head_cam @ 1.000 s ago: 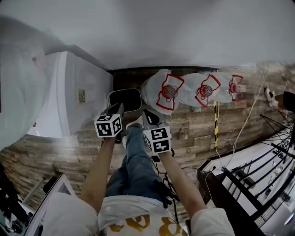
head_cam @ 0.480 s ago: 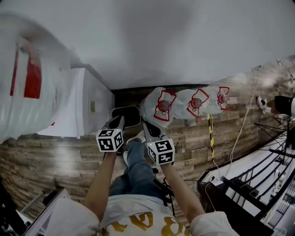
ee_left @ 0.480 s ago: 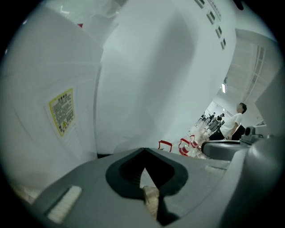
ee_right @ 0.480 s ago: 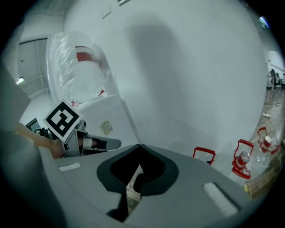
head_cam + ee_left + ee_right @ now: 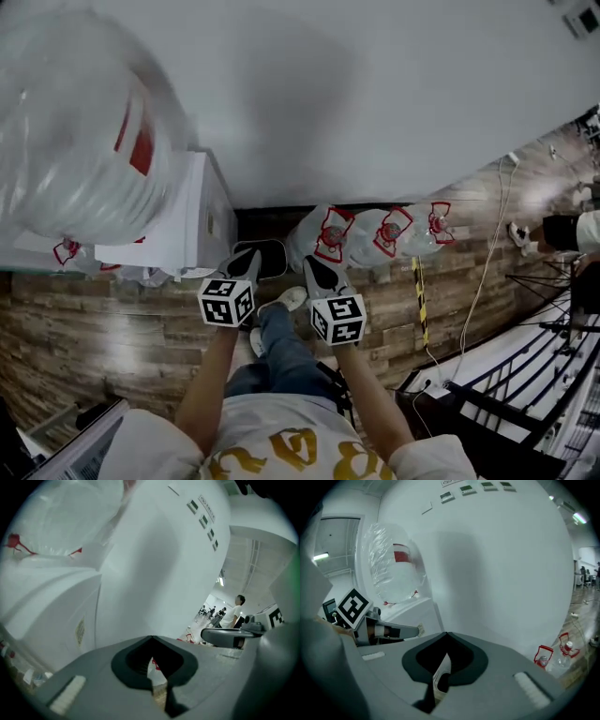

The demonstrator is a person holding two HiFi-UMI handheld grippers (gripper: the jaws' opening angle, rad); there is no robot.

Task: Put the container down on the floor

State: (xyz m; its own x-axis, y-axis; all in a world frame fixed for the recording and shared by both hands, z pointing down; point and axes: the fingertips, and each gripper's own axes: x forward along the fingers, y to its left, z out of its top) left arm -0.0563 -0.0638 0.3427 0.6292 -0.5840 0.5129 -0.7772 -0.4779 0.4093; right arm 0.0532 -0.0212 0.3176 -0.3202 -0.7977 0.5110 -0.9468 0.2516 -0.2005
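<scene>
**A:** Working from the biggest thing down, what are you getting on your screens?

**B:** I'm looking at a white wall filling the top of the head view. A white cabinet is standing against it at the left, with a big clear bag sitting on top. Three bagged bottles are lying along the wall's foot on the plank floor.

**A:** And the container?

**B:** The black container is sitting on the floor at the wall, between the cabinet and the bags. It's partly hiding behind my left gripper, so I can't tell whether they're touching.

**A:** Are you gripping anything?

**B:** No. Both gripper views are showing the jaws pressed together, with only a thin slit and nothing in it. That goes for the left and for the right gripper.

**A:** So what's left?

**B:** I'm judging the set-down finished. Nothing is remaining except pulling both grippers clear.
</scene>
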